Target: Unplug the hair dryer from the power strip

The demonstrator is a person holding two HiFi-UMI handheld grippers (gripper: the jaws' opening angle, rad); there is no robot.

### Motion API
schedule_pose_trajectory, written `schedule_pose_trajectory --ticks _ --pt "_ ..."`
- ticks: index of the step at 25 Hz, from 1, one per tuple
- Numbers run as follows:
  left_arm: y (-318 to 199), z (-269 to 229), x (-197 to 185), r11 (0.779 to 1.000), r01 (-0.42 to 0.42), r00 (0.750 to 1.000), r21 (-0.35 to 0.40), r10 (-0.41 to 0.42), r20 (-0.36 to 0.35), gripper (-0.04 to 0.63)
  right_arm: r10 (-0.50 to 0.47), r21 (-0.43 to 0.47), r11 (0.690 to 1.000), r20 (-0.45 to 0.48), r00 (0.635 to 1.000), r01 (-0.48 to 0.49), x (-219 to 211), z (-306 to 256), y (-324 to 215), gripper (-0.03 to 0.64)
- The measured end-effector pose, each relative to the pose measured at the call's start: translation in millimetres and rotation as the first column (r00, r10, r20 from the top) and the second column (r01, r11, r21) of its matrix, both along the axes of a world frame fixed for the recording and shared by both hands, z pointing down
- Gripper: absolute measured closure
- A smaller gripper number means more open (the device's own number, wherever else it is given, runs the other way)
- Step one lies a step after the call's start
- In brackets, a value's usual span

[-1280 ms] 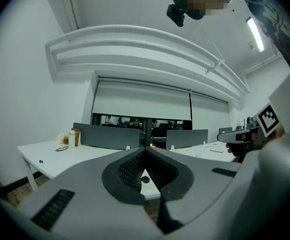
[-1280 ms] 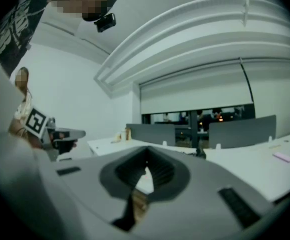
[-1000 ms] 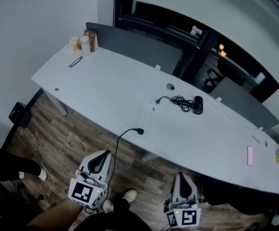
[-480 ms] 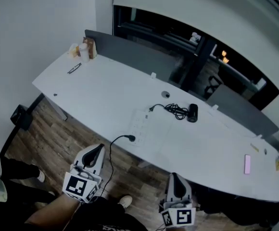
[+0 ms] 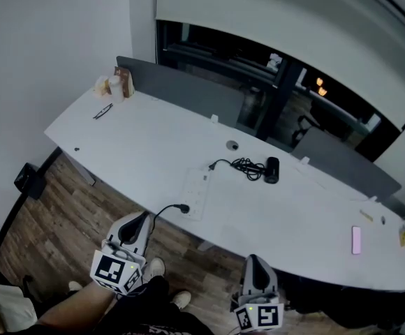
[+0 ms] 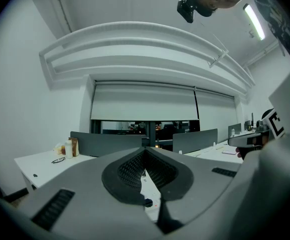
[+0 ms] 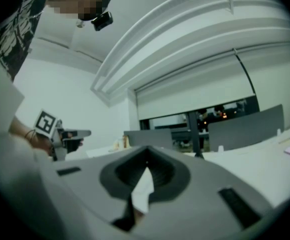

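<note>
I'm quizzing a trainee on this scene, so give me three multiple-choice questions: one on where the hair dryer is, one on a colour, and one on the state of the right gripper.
1. Where does the hair dryer lie?
A. On the floor
B. On the desk, right of the power strip in the head view
C. On a chair

2. What colour is the flat item near the desk's right end?
A. Pink
B. Green
C. Black

3. How is the right gripper?
A. Wide open
B. Shut on a plug
C. Shut, holding nothing

Answers:
1 B: the black dryer rests on the white top, beside its coiled cord.
2 A: it shows as a pink slab on the white surface.
3 C: its own view shows the jaw tips together with nothing between them.
</note>
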State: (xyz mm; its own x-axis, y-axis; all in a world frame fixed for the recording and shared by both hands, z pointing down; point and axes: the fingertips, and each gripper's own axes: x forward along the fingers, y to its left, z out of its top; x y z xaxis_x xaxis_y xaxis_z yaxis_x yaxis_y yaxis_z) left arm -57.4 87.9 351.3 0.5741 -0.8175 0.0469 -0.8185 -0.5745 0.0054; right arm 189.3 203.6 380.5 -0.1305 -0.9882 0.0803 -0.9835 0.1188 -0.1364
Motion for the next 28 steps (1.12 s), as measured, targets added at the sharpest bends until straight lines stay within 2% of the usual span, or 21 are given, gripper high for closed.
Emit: schedule_pose_trajectory --ticks 9,18,28 --pt "-27.2 14.2 7.2 1.000 -0.017 1.000 -0.024 0.017 -0.001 0.572 0.020 -0.025 0.999 0.005 1.000 -0.020 6.7 9.5 -28.1 0.588" --pt "-73.7 32.4 0.2 0.996 -0.039 0.999 -0.075 0.039 -0.002 0.572 0.000 -0.045 0.999 -0.003 1.000 0.000 -15.6 14.9 -86.7 0.588" --pt "-138.4 53.7 3.2 0.987 -0.112 0.994 -0.118 0.111 -0.009 0.572 -0.009 -0.081 0.997 -0.024 1.000 0.007 -37.5 24.4 -157.1 0.588"
